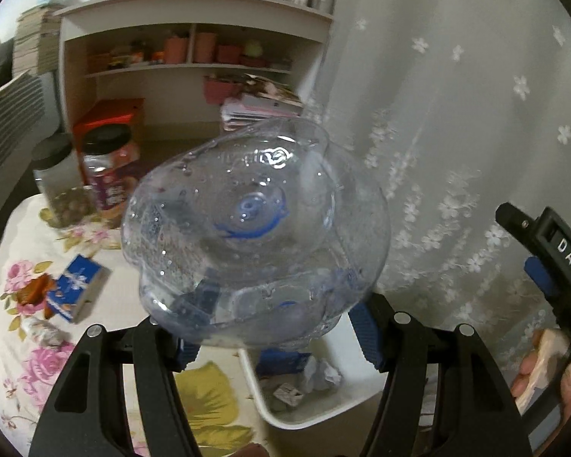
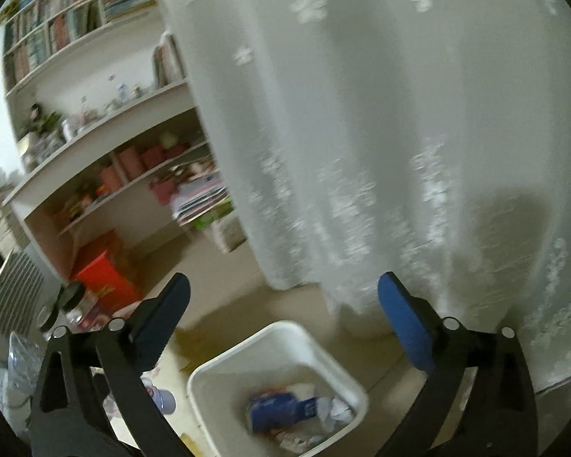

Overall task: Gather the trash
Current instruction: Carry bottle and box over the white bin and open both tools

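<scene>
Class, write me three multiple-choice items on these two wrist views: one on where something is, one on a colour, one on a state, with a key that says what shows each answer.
1. Where is the white bin?
A. On a shelf
B. Below the grippers, beside the floral-covered surface
C. Behind the curtain

2. What colour is the small box on that surface?
A. Blue
B. Green
C. Yellow

3. What state is the left gripper in?
A. Open, holding nothing
B. Out of view
C. Shut on the clear plastic bottle

Key: 1 B, both views look down into the bin. 2 A, the box's faces are blue. 3 C, the bottle sits clamped between its jaws, while the right gripper is open.
</scene>
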Demonstrator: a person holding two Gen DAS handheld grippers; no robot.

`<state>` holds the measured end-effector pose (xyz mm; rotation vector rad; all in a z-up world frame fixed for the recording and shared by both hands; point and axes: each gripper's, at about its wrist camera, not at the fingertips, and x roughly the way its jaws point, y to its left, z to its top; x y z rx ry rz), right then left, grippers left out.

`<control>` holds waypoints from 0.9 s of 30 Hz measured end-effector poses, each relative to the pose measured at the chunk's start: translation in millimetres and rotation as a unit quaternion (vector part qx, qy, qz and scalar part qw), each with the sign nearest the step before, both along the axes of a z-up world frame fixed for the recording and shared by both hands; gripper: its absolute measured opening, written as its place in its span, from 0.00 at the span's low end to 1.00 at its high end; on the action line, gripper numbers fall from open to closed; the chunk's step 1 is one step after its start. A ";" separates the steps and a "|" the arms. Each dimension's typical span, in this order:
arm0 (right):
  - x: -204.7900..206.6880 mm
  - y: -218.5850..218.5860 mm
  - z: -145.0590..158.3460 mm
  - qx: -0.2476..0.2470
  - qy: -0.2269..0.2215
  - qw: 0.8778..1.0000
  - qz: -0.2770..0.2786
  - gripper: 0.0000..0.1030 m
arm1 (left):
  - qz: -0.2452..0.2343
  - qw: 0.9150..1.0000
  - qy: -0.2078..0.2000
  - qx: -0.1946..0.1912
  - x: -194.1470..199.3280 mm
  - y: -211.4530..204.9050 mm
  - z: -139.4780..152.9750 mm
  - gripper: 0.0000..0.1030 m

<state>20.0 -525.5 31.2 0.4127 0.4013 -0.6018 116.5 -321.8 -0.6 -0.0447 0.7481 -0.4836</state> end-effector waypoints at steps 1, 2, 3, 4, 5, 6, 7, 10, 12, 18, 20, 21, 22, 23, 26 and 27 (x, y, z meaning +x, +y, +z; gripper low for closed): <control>-1.9 -3.0 1.5 -0.005 -0.001 1.000 -0.008 0.93 | -0.007 1.000 0.001 -0.001 -0.1 -8.0 -0.5 0.62; -4.8 -6.2 3.1 -0.010 -0.003 1.000 -0.019 0.93 | -0.013 1.000 0.002 -0.001 -0.5 -16.3 -0.8 0.62; -6.8 -8.5 3.8 -0.012 -0.005 1.000 -0.025 0.93 | -0.019 1.000 0.002 0.000 -0.3 -22.8 -1.3 0.63; -8.8 -10.9 4.8 -0.015 -0.006 0.999 -0.033 0.93 | -0.026 1.000 0.002 0.000 0.2 -31.0 -1.7 0.63; -10.3 -12.9 5.7 -0.018 -0.007 0.999 -0.040 0.93 | -0.034 0.999 0.004 0.001 1.4 -39.2 -2.6 0.64; -11.9 -14.2 6.0 -0.021 -0.007 0.999 -0.046 0.93 | -0.042 0.999 0.008 0.004 3.0 -46.4 -4.0 0.64; -13.5 -15.3 6.4 -0.025 -0.007 0.998 -0.056 0.93 | -0.047 0.999 0.011 0.005 3.1 -50.0 -5.2 0.65; -22.2 -16.4 8.0 -0.036 -0.008 0.994 -0.102 0.93 | -0.047 0.999 -0.004 0.006 -0.6 -52.7 -2.1 0.74; -24.5 -16.4 7.6 -0.034 -0.005 0.993 -0.117 0.93 | -0.045 0.999 -0.017 0.011 -1.2 -51.6 1.6 0.74; -18.2 4.9 3.8 -0.053 0.007 0.993 -0.108 0.93 | -0.010 0.998 -0.058 0.025 -2.1 -29.5 12.9 0.74; -15.2 19.6 4.0 -0.074 0.008 0.992 -0.104 0.93 | 0.005 0.997 -0.072 0.030 -1.3 -18.8 16.7 0.75; -13.7 25.4 4.0 -0.082 0.009 0.991 -0.102 0.93 | 0.013 0.996 -0.079 0.032 -1.3 -12.2 18.5 0.75; -10.0 33.1 4.4 -0.093 0.010 0.991 -0.099 0.93 | 0.025 0.995 -0.089 0.034 -1.3 -3.9 20.9 0.77; -8.8 37.8 4.3 -0.099 0.011 0.990 -0.097 0.93 | 0.034 0.994 -0.097 0.035 -1.7 2.3 22.6 0.78; 0.9 61.6 1.6 -0.123 0.021 0.989 -0.080 0.93 | 0.065 0.990 -0.124 0.035 -4.0 24.1 27.8 0.82; 4.0 68.1 1.5 -0.128 0.024 0.989 -0.074 0.93 | 0.077 0.988 -0.131 0.034 -4.7 30.4 29.3 0.83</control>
